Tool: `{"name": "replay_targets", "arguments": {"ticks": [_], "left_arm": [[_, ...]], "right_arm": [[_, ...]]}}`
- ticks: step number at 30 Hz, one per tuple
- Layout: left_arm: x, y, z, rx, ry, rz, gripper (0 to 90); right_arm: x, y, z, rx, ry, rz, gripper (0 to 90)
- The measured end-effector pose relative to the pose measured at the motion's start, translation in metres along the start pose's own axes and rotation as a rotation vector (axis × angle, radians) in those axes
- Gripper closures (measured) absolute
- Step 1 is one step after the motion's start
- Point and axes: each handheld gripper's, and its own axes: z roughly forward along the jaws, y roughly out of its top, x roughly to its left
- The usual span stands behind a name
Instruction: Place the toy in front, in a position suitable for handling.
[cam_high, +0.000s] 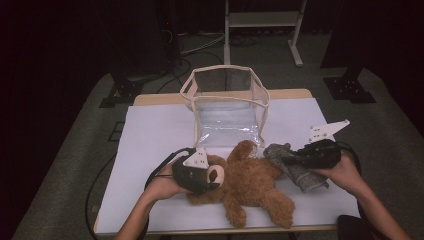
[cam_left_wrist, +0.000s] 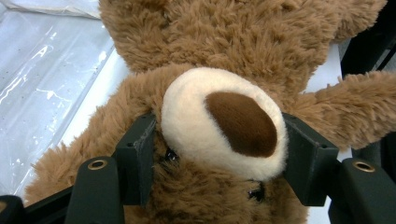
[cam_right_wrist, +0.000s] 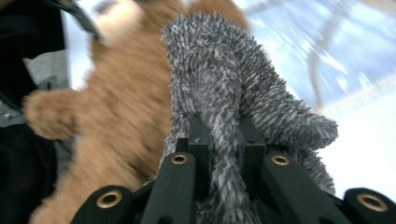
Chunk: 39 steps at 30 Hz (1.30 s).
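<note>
The left gripper (cam_left_wrist: 219, 158) clamps the teddy bear's (cam_high: 250, 182) cream snout (cam_left_wrist: 224, 123), which sits right between both jaws, probably to hold the bear down. Just beside the bear, the right gripper (cam_right_wrist: 224, 140) pinches a fuzzy grey cloth (cam_right_wrist: 233, 84) tight. Farther back stands a clear bag (cam_high: 227, 107), open on top.

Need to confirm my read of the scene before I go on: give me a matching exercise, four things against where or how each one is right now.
Things:
1. teddy bear
2. grey fuzzy cloth
3. clear bag
4. left gripper

States:
A. stands open-topped behind the toy
B. pinched in the right gripper
C. jaws on either side of the muzzle
D. lies on the white table cover

Pairs: 1-D, 2-B, 3-A, 4-C
</note>
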Motion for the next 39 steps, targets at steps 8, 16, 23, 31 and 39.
{"name": "replay_targets", "arguments": {"ticks": [8,16,23,31,39], "left_arm": [[0.006,0.006,-0.001,0.019,0.005,-0.011,35.2],[0.008,0.004,-0.007,0.001,0.006,-0.007,34.3],[0.009,0.004,-0.003,-0.003,0.000,-0.031,34.6],[0.013,0.006,-0.002,-0.005,-0.007,-0.032,34.6],[0.014,0.001,-0.006,-0.030,-0.011,-0.046,33.4]], "right_arm": [[0.039,0.045,0.047,0.017,0.109,-0.155,79.5],[0.036,0.020,0.047,0.040,0.097,-0.115,79.5],[0.028,-0.005,0.023,0.057,0.026,-0.061,79.4],[0.044,0.029,0.039,-0.004,0.066,-0.152,79.4],[0.052,0.038,0.071,0.016,0.094,-0.208,79.3]]}}
